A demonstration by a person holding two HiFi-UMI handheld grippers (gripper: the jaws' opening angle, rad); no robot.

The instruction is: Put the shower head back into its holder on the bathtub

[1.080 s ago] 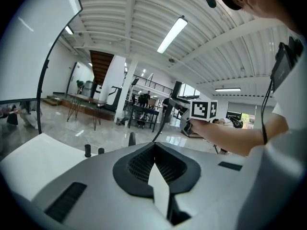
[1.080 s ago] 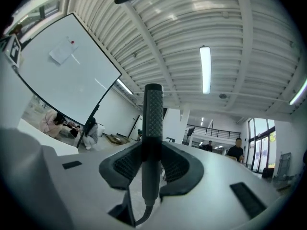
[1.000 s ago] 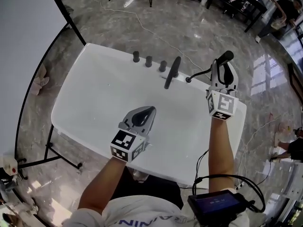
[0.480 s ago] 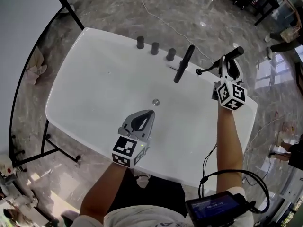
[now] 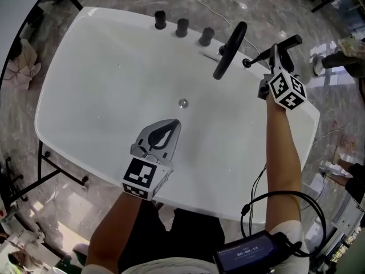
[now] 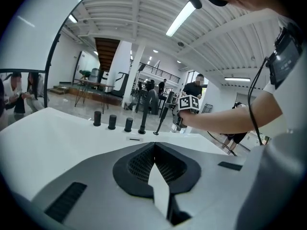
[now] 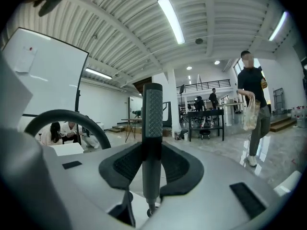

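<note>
The white bathtub [image 5: 85, 96] fills the head view. My right gripper [image 5: 278, 56] is shut on the black shower head [image 5: 290, 40] at the tub's far right rim, just right of the black faucet spout [image 5: 230, 50]. The shower head's thin lower end reaches a small black socket [image 5: 246, 63] on the rim. In the right gripper view the ribbed handle [image 7: 152, 123] stands upright between the jaws of that gripper [image 7: 152, 157]. My left gripper [image 5: 168, 127] hangs over the tub's middle, jaws together and holding nothing; its tips [image 6: 154, 150] meet in the left gripper view, which also shows the shower head [image 6: 163, 114].
Three black knobs [image 5: 182, 27] stand in a row on the far rim, left of the spout. A drain [image 5: 182, 103] sits in the tub floor. A black stand [image 5: 34, 170] is at the tub's left. A person [image 7: 254, 104] walks at the right, beyond the tub.
Both grippers have come down toward the tub. The right one, still gripping the shower head, has brought its lower end to the rim beside the spout.
</note>
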